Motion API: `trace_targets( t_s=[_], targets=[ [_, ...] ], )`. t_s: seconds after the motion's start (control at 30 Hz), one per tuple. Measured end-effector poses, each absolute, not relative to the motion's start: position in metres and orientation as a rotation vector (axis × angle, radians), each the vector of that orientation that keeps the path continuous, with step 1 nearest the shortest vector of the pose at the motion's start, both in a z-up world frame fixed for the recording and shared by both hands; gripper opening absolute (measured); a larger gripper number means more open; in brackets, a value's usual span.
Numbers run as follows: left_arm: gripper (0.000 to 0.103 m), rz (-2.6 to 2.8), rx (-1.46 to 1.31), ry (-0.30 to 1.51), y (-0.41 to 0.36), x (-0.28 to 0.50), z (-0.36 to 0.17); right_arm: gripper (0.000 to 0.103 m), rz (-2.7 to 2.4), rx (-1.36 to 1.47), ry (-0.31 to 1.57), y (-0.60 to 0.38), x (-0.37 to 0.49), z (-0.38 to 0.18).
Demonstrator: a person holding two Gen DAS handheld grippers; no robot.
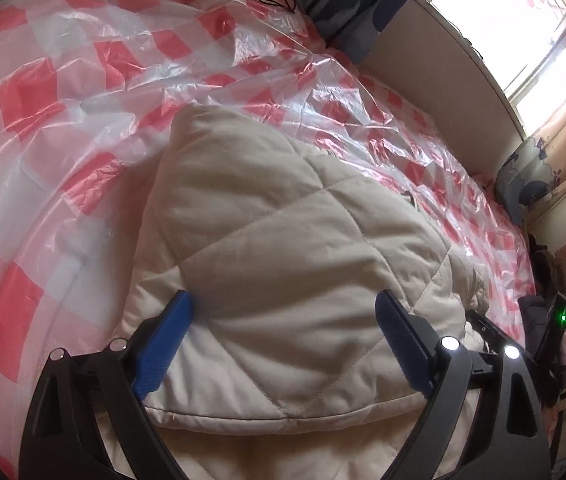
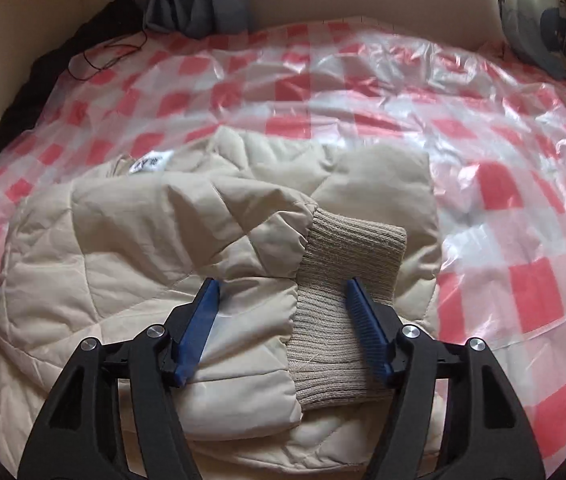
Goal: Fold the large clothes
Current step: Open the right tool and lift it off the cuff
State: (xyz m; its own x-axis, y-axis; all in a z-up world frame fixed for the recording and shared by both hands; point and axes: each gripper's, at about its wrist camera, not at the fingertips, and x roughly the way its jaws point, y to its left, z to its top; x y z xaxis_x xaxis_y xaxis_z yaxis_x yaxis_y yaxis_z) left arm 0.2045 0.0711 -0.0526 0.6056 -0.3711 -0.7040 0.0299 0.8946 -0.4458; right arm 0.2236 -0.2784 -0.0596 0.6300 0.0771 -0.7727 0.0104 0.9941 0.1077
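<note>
Over folded jacket (image 2: 123,240) (cuff (image 2: 343,264) uppermost): left claw (image 1: 283,316), right claw (image 2: 283,292) agape, empty.

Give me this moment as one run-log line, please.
left gripper: open over jacket | right gripper: open, knit cuff between fingers | surface: checked sheet

Cream quilted jacket (image 2: 131,240) fills the centre, its ribbed cuff (image 2: 347,280) a darker beige; red-and-white checked plastic sheet (image 2: 503,200) across upper frame; blue pads (image 2: 199,328) at the bottom.
</note>
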Motion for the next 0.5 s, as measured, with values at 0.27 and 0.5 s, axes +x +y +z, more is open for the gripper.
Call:
trace_targets(
  t_s=[0.27,0.5],
  targets=[
    [0.089,-0.209,-0.249,0.868,0.068,0.155,-0.016,0.071,0.147,0.193,0.913,-0.304,0.162,-0.02],
    [0.089,-0.166,0.064,0.771,0.058,0.041,0.032,0.084,0.16,0.247,1.029,-0.366,0.015,-0.017]
  ],
)
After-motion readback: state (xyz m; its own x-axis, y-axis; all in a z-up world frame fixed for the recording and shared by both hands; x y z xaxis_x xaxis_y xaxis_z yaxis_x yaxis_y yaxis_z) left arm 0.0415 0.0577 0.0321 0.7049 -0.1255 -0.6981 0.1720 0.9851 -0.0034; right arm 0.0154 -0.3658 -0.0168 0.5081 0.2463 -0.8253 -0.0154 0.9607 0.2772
